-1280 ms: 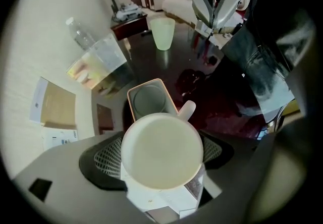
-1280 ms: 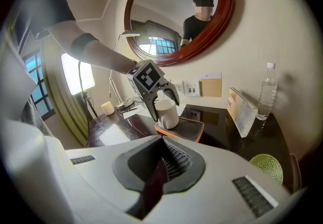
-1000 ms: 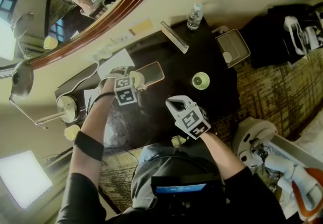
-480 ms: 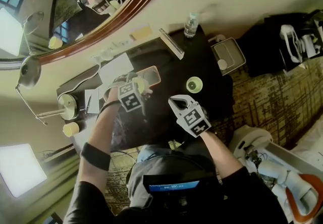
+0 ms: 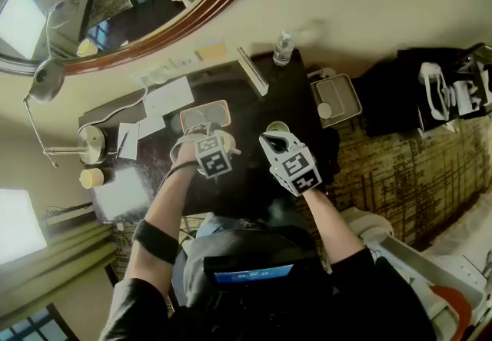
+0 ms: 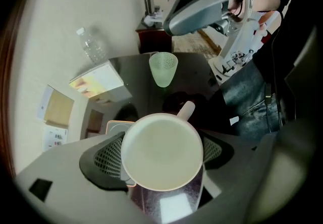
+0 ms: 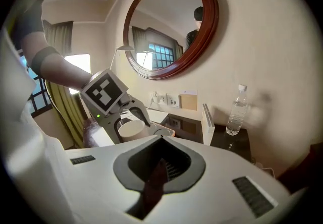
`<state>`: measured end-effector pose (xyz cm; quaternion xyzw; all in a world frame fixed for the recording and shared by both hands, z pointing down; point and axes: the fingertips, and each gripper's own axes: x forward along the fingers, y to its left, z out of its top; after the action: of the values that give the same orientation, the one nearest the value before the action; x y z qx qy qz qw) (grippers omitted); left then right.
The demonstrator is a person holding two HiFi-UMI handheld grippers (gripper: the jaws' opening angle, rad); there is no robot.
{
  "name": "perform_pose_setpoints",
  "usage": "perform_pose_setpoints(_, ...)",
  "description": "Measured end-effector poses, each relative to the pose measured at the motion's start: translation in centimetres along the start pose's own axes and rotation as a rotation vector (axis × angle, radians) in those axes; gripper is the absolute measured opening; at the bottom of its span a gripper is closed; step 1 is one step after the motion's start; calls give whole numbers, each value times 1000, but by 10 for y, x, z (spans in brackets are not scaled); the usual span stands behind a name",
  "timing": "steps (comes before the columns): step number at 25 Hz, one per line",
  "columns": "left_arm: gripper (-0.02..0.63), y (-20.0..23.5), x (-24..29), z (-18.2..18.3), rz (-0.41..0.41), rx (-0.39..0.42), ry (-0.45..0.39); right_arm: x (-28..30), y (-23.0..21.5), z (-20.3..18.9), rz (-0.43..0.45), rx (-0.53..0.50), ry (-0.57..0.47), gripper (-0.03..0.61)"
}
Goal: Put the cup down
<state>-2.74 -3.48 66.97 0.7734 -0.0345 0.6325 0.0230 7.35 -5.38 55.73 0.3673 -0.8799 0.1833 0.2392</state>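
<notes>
A white cup (image 6: 161, 137) with its handle (image 6: 186, 111) pointing away sits between the pads of my left gripper (image 6: 161, 153), which points steeply down and is shut on the cup's sides. The cup hangs over the dark table (image 6: 131, 74), beside the corner of an orange-rimmed tray (image 6: 113, 126). In the head view the left gripper (image 5: 209, 140) is just on the near side of that tray (image 5: 206, 111). My right gripper (image 7: 160, 170) is shut with nothing in it and hovers to the right, near a pale green cup (image 6: 163, 68).
A water bottle (image 5: 283, 48) and a long white box (image 5: 252, 71) stand at the table's far edge below a round mirror (image 7: 171, 21). Papers (image 5: 169, 95), a lamp base (image 5: 92, 144) and a yellow cup (image 5: 91, 177) lie at the left. A grey bin (image 5: 334, 97) stands at the right.
Both hands have moved right and slightly up. The left gripper carried the cup from left of the tray to its near side; the right gripper has closed in on the green cup.
</notes>
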Motion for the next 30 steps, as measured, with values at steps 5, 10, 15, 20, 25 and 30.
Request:
perform_pose_setpoints(5,428,-20,24,20,-19,8,14,-13,-21,-11,-9,-10,22,8)
perform_pose_setpoints(10,430,-30,45,40,-24,42,21,-30,-37,-12,-27,-22,19,8)
perform_pose_setpoints(15,430,-37,63,39,-25,61,52,-38,-50,-18,-45,-15,23,8)
perform_pose_setpoints(20,430,-39,73,33,-6,45,67,-42,-57,-29,-51,6,35,8)
perform_pose_setpoints(25,430,-38,74,36,12,33,51,-40,-57,-34,-49,12,45,8)
perform_pose_setpoints(30,434,-37,78,36,36,23,28,-39,-53,-27,-47,2,33,8)
